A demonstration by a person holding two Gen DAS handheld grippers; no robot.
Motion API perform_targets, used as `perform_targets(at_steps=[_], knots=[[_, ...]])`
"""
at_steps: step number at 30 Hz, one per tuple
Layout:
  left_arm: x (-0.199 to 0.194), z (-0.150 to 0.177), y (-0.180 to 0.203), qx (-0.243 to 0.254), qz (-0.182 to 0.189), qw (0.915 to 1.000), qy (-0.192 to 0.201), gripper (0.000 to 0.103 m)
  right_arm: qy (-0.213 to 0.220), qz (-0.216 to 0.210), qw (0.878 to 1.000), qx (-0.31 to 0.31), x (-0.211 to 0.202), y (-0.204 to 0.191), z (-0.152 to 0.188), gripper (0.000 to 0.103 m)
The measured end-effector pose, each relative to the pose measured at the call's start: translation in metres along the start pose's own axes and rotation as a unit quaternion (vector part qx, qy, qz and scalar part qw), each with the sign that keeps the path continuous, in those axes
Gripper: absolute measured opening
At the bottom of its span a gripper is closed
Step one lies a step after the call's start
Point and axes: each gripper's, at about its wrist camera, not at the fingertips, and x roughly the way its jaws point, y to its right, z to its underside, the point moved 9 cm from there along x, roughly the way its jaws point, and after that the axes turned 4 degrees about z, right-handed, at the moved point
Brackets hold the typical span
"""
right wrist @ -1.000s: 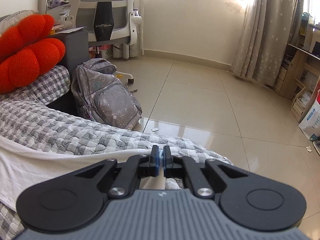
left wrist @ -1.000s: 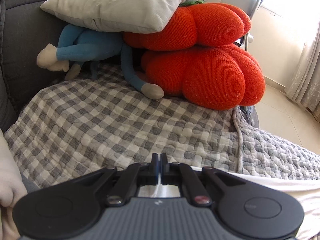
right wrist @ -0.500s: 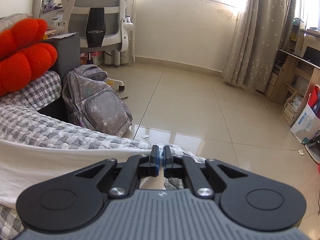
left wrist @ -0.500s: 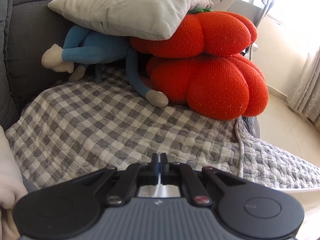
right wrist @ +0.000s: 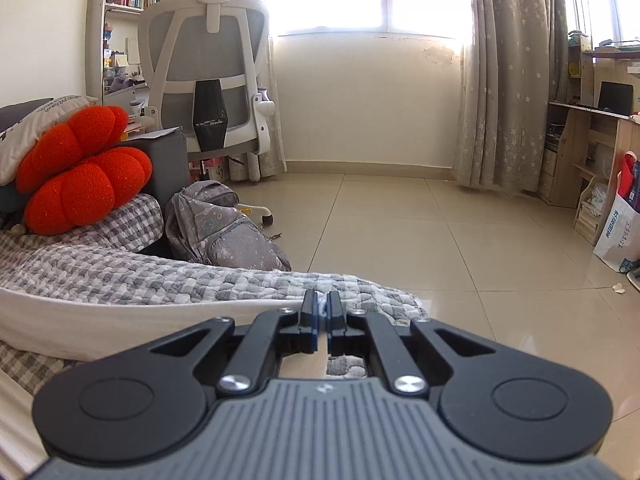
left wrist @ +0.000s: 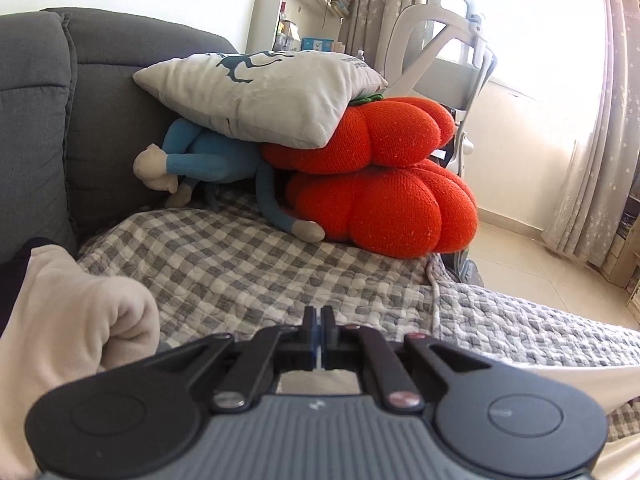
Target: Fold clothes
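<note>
A white garment (right wrist: 120, 320) lies stretched across the grey checked quilt (left wrist: 240, 272) on the sofa. My right gripper (right wrist: 321, 305) is shut on its edge, and a bit of white cloth shows between the pads. The taut edge runs off to the left from there. In the left wrist view the same white garment (left wrist: 576, 384) comes in from the right and passes under my left gripper (left wrist: 319, 316). That gripper is shut, with white cloth showing just behind its fingers. Both grippers point slightly downward over the quilt.
Two orange pumpkin cushions (left wrist: 380, 200), a grey pillow (left wrist: 260, 96) and a blue plush toy (left wrist: 208, 160) are piled against the dark sofa back (left wrist: 48, 112). A cream fleece bulk (left wrist: 72, 320) sits at my left. A grey backpack (right wrist: 216, 232), an office chair (right wrist: 208, 72) and tiled floor (right wrist: 440, 232) lie beyond the sofa.
Both grippers have pulled back from the cushions, staying shut on the white garment. More of the room, the chair and the sofa back has come into view, and the cream bulk looms larger.
</note>
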Motion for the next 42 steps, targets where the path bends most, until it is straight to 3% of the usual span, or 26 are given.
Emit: perform_targets(at_steps=[11,16,19,26,29,31,33,38,42], knots=[[-0.035,0.044,-0.016,0.019,-0.026,0.9994,-0.009,0.001,0.003,0.008,1.0,0.003,-0.051,0.008,0.036,0.003],[-0.048,0.051,-0.029,0.011,-0.055,0.9984,0.004,0.0,0.014,0.041,0.999,0.004,-0.059,0.018,0.05,0.003],[-0.051,0.059,-0.031,-0.01,-0.034,0.9994,-0.005,0.0,0.004,0.029,0.999,0.019,-0.058,0.019,0.061,0.003],[-0.047,0.074,-0.009,-0.032,-0.004,0.998,-0.055,0.002,-0.016,0.029,0.999,-0.02,-0.056,0.004,0.079,0.004],[-0.046,0.078,0.0,-0.041,0.0,0.9966,-0.072,0.012,-0.017,0.031,0.999,-0.009,-0.053,0.01,0.079,0.004],[-0.047,0.08,0.007,-0.04,-0.001,0.9963,-0.076,0.034,-0.016,0.033,0.999,-0.016,-0.053,0.009,0.081,0.004],[-0.05,0.083,0.013,-0.047,0.001,0.9958,-0.078,0.034,-0.016,0.033,0.999,-0.018,-0.054,0.008,0.083,0.004],[-0.056,0.084,0.015,-0.118,0.021,0.9892,-0.085,0.036,-0.014,0.033,0.999,-0.022,-0.055,0.006,0.085,0.004],[-0.038,0.095,0.026,-0.114,0.017,0.9868,-0.114,0.036,-0.008,0.033,0.999,-0.025,-0.056,0.003,0.082,0.004]])
